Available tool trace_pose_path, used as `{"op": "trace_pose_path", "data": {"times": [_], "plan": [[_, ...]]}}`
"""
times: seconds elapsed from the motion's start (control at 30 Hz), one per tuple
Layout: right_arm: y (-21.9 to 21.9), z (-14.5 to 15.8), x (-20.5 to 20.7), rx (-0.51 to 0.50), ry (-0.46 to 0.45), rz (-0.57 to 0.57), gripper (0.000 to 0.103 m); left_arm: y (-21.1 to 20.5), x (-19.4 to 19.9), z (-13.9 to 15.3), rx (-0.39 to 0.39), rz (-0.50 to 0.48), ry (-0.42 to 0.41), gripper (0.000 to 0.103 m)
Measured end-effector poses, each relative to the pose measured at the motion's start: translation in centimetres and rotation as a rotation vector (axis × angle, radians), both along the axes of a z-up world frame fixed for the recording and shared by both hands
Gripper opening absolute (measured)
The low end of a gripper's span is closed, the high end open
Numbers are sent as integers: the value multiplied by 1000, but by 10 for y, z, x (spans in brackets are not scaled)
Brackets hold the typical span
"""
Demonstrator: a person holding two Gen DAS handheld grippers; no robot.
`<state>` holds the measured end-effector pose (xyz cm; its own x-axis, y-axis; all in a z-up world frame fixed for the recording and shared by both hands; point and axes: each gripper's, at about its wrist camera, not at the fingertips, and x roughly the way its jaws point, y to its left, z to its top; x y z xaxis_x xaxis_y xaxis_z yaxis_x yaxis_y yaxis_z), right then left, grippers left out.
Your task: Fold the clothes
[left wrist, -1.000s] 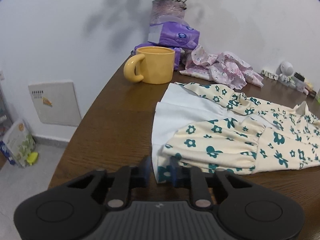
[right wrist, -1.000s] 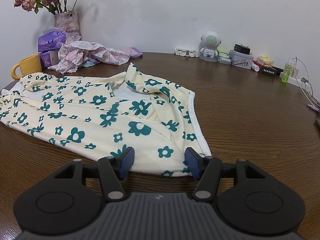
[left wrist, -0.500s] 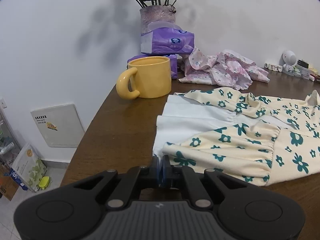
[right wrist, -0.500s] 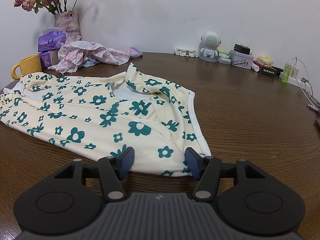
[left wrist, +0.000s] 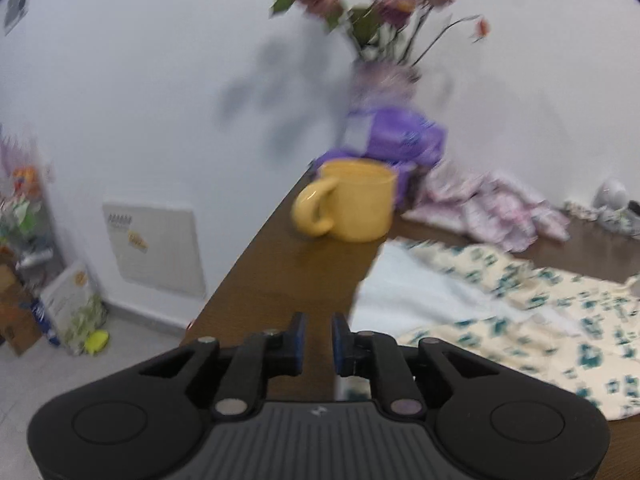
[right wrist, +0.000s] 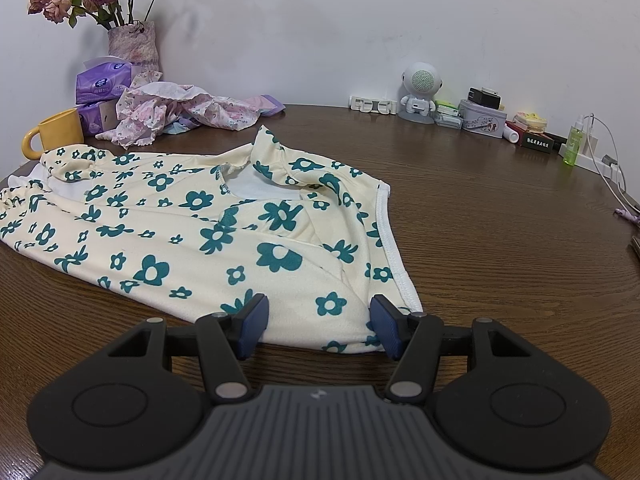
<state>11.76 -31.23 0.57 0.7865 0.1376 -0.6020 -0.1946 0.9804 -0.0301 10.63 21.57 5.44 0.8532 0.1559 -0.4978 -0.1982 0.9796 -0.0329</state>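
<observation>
The worktop lies bare right of the floral garment, spread at its left half. The left claw has let go of the garment's corner; its jaws are opening, nothing between them. The right claw stays apart, straddling the near hem.

Plain white wall behind a dark wood-grain bench with a curved edge, pale grey tiled floor below at left, a white wall panel low on the wall, boxes and bags beside it, even soft light.
</observation>
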Motion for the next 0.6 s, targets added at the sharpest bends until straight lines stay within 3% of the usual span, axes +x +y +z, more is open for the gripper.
{"op": "trace_pose_path", "data": {"times": [0.1,0.27,0.4,0.6], "plan": [[0,0,0,0,0,0,57,-33,0,7,-5,-168,-9,27],[0,0,0,0,0,0,57,-95,17,-1,8,-408,39,28],[0,0,0,0,0,0,57,-120,26,-15,35,-461,84,28],[0,0,0,3,1,1,58,-107,27,-31,39,-393,127,24]]}}
